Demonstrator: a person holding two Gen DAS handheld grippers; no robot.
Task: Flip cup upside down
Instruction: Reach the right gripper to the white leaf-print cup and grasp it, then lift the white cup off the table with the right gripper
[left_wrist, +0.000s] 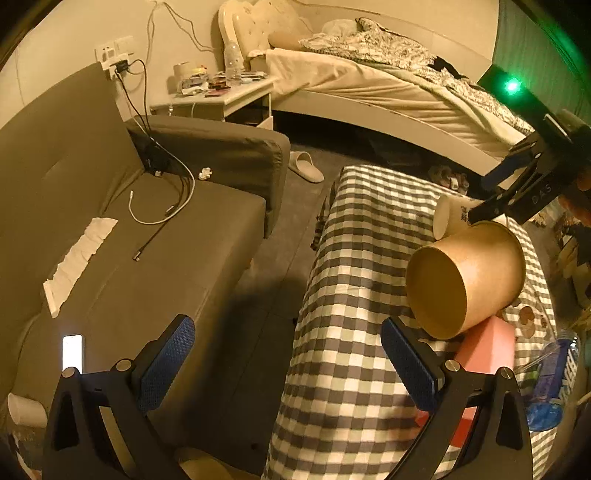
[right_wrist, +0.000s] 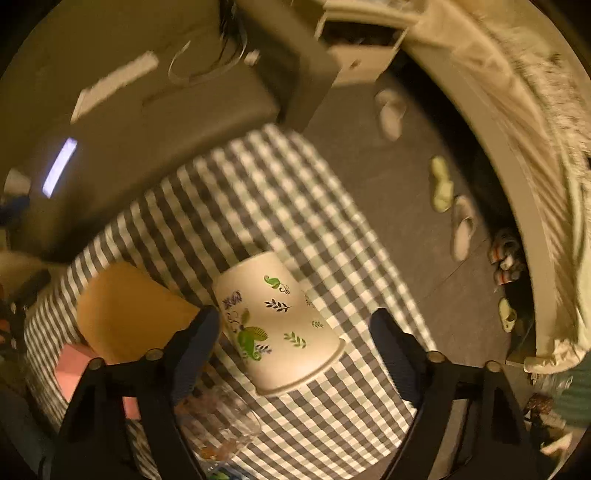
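Observation:
A white paper cup with green leaf prints stands upside down on the checked tablecloth, rim on the cloth. My right gripper is open, its fingers on either side of the cup and apart from it. In the left wrist view the same cup shows at the far right behind a right-gripper finger. My left gripper is open and empty over the table's left edge.
A brown paper bowl leans tilted on a pink box beside the cup. A clear glass and a blue-labelled bottle lie on the near end of the table. A grey sofa stands left, a bed behind.

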